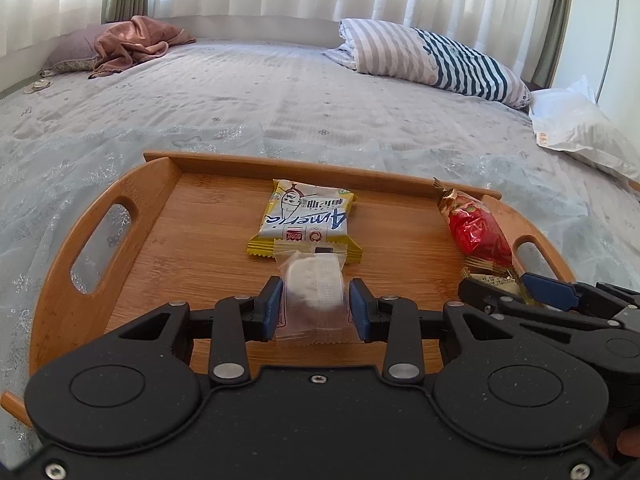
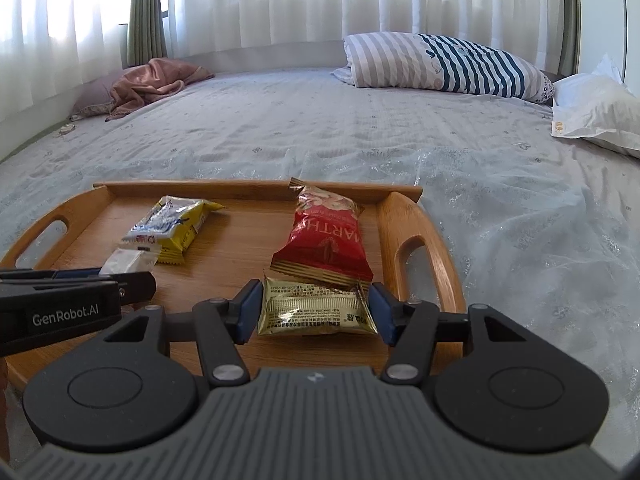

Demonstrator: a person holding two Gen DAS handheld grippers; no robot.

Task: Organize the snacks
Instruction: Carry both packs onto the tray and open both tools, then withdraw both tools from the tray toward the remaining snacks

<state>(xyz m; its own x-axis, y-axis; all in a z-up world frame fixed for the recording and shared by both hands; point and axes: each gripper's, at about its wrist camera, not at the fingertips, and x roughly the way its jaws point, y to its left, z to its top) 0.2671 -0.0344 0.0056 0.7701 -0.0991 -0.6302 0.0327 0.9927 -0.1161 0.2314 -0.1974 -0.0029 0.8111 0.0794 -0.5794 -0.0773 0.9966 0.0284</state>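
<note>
A wooden tray (image 1: 200, 208) lies on the bed; it also shows in the right wrist view (image 2: 240, 256). On it lie a yellow-and-white snack packet (image 1: 306, 220) (image 2: 176, 220) and a red packet (image 1: 478, 228) (image 2: 326, 236). My left gripper (image 1: 314, 304) is open, its blue pads on either side of a clear-wrapped white cake (image 1: 314, 288) (image 2: 126, 260), with small gaps. My right gripper (image 2: 314, 312) is open around a gold packet (image 2: 316, 312) that lies on the tray in front of the red one. The gold packet (image 1: 490, 280) is partly hidden in the left wrist view.
The tray has handle cutouts at both ends (image 1: 104, 240) (image 2: 416, 268). On the grey bedspread (image 1: 280, 100) lie a striped pillow (image 1: 440, 60), a pink blanket (image 1: 132, 40) and a white plastic bag (image 1: 580, 128). Curtains hang behind the bed.
</note>
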